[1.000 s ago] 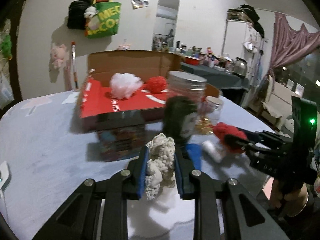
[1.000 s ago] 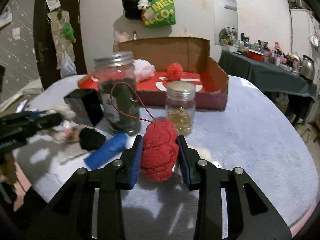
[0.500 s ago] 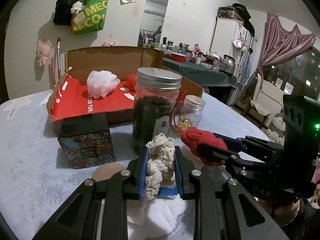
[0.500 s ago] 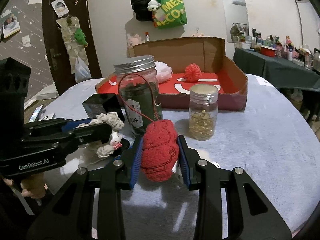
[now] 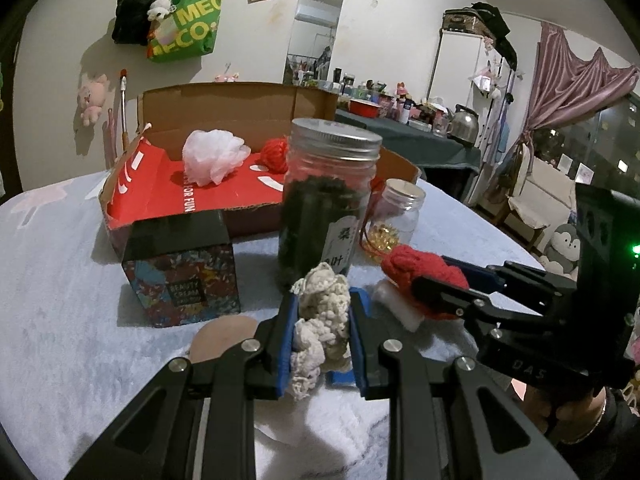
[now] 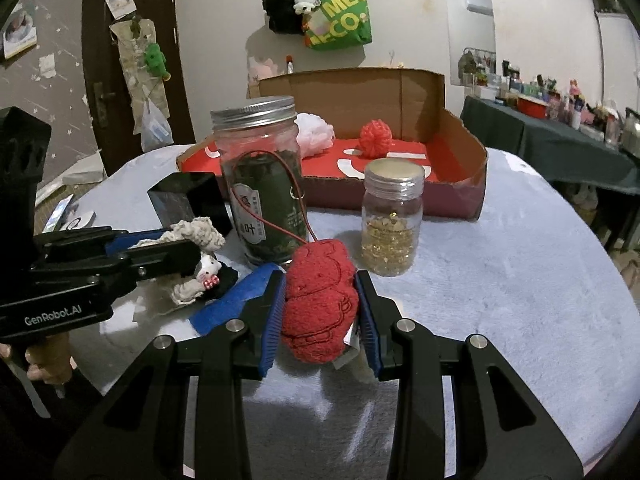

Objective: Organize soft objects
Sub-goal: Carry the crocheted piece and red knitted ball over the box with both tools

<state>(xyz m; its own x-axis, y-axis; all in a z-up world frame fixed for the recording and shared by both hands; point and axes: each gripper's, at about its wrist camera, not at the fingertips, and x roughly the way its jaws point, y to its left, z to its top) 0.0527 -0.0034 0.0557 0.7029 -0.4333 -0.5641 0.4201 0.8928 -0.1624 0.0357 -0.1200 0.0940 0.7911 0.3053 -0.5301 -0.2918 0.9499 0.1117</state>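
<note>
My left gripper is shut on a cream crocheted soft piece, held above the table; it also shows in the right wrist view. My right gripper is shut on a red plush toy with a red cord; the toy shows in the left wrist view too. An open cardboard box with a red floor stands behind, holding a white mesh puff and a red yarn ball.
A tall glass jar of dark leaves, a small jar of gold beads and a dark patterned carton stand between the grippers and the box. A blue roll, a white tube and a pink disc lie below.
Both grippers have risen slightly and kept their holds. The view has shifted a little toward the jars and box.
</note>
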